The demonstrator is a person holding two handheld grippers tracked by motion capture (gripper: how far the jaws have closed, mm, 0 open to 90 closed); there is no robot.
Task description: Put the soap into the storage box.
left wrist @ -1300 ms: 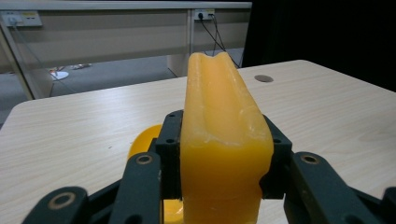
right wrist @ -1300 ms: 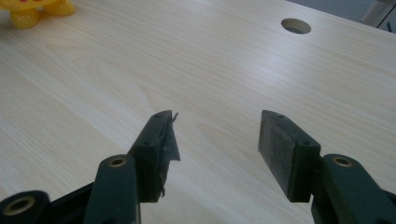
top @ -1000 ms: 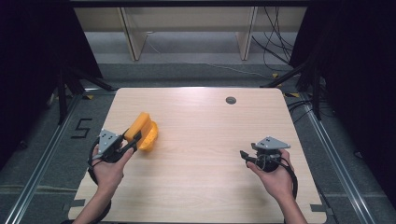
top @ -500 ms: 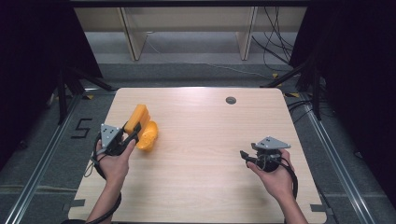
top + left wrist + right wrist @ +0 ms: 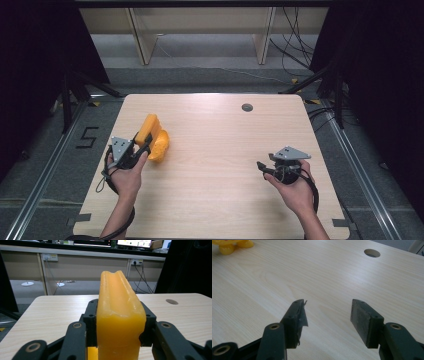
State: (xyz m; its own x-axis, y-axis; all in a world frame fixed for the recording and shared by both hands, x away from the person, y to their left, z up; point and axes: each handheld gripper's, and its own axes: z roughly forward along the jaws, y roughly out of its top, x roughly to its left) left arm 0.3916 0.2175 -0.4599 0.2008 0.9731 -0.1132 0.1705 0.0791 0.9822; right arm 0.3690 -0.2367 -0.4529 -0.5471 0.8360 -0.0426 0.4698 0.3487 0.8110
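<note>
Orange block [image 5: 148, 128] of soft, waxy-looking plastic is pinched in the left tool [image 5: 141, 145], both black pads pressed flat against its two sides. In the left gripper view the block [image 5: 117, 315] runs straight out between the pads and away from the camera, so its long axis lines up with the tool's own reach; the far end has a shallow groove along the top. From the high view that axis slants up and a bit to the right, pointing toward the far edge of the surface [image 5: 215, 150]. Right beside the tool's tip, on its right side, sits a rounder orange lump [image 5: 159, 146] touching the block. I can't tell whether it's the same piece or a second one.

Right tool [image 5: 261, 166] is well apart from all that, on the other side of the surface, held low over bare wood with its pads spread and nothing between them [image 5: 327, 320]. The orange stuff shows up far off ahead and to the left of it [image 5: 230, 246], and a round cable hole [image 5: 372, 252] lies ahead to its right.

Writing: a black "5" [image 5: 86, 137] marked on the floor, off to the left of the left tool. No brand or label readable on the block.
</note>
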